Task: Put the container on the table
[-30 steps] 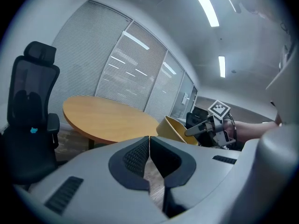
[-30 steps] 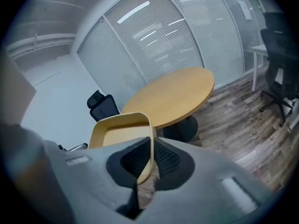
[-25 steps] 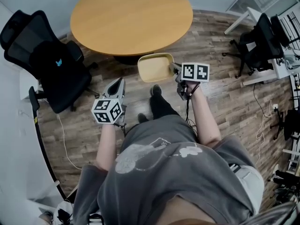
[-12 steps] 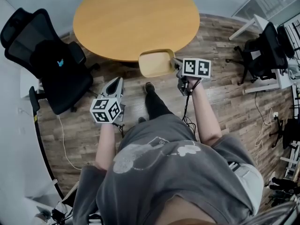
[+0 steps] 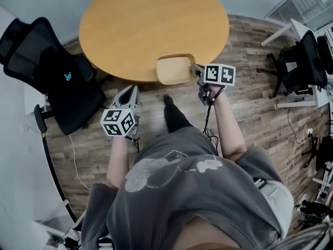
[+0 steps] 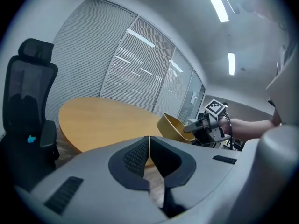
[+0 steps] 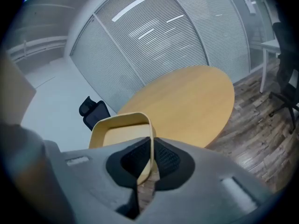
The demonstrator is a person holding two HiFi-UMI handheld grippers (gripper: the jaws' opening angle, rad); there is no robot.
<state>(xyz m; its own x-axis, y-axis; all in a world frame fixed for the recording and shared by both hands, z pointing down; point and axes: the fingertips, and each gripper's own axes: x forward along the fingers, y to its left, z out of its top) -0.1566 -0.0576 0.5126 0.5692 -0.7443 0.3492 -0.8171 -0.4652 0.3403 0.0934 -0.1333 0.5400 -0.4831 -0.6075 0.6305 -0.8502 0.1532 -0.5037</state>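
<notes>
A tan, rounded-square container [image 5: 175,69] hangs in the air at the near edge of the round wooden table [image 5: 151,25]. My right gripper [image 5: 198,73] is shut on its right rim; in the right gripper view the thin wall of the container [image 7: 122,131] is pinched between the dark pads of my right gripper [image 7: 150,164]. My left gripper [image 5: 130,95] is held lower left over the floor, shut and holding nothing. From the left gripper view, the jaws of my left gripper [image 6: 149,157] touch each other, and the container [image 6: 174,127] shows beyond them by the table [image 6: 103,120].
A black office chair [image 5: 57,72] stands left of the table. Another black chair [image 5: 307,61] and a white desk [image 5: 317,46] are at the right. The floor [image 5: 260,103] is wood plank, with a cable [image 5: 73,155] running along the left.
The container and my right gripper have moved toward the table, so the container now overlaps its near edge. My left gripper has hardly moved.
</notes>
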